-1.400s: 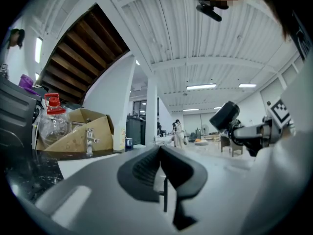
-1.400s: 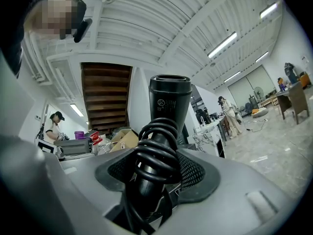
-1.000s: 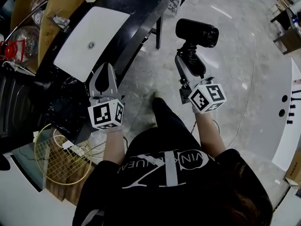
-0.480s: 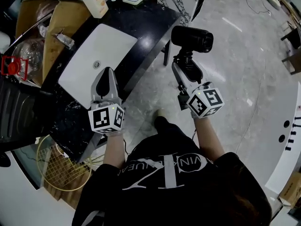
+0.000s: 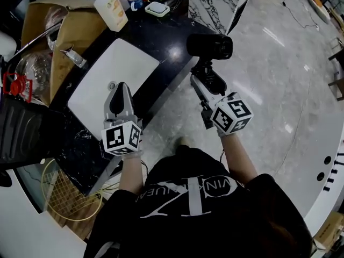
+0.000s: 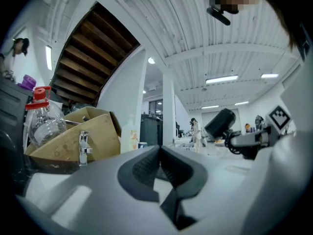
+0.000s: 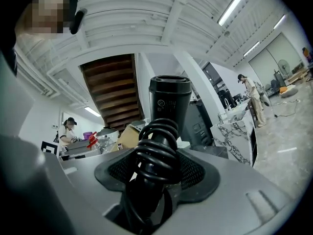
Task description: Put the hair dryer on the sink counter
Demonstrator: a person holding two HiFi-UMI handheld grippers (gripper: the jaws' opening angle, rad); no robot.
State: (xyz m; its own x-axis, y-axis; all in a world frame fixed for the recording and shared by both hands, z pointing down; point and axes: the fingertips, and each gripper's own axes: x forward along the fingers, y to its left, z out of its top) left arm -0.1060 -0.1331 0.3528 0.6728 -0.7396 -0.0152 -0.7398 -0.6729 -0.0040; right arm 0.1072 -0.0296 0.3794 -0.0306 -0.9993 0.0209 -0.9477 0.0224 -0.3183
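The black hair dryer (image 5: pixel 210 46) is held up with its barrel over the right edge of the black sink counter (image 5: pixel 172 34). Its handle, wrapped in a coiled cord (image 7: pixel 157 151), sits between the jaws of my right gripper (image 5: pixel 202 80), which is shut on it. In the right gripper view the dryer (image 7: pixel 169 99) stands upright straight ahead. My left gripper (image 5: pixel 120 88) hovers over the near edge of the white basin (image 5: pixel 113 69), jaws shut and empty; its pads meet (image 6: pixel 159 150). The left gripper view also shows the dryer (image 6: pixel 221 124) at right.
On the counter's far side stand a chrome faucet (image 5: pixel 72 55), a cardboard box (image 5: pixel 67 23), a white bottle (image 5: pixel 110 5) and a small white box (image 5: pixel 157 8). A clear bottle with a red cap (image 5: pixel 16 74) is at left. A racket (image 5: pixel 67 195) lies low left. Marble floor lies to the right.
Both grippers have come closer to the counter. The hair dryer went from over the floor to the counter's edge, and the left gripper now reaches the basin.
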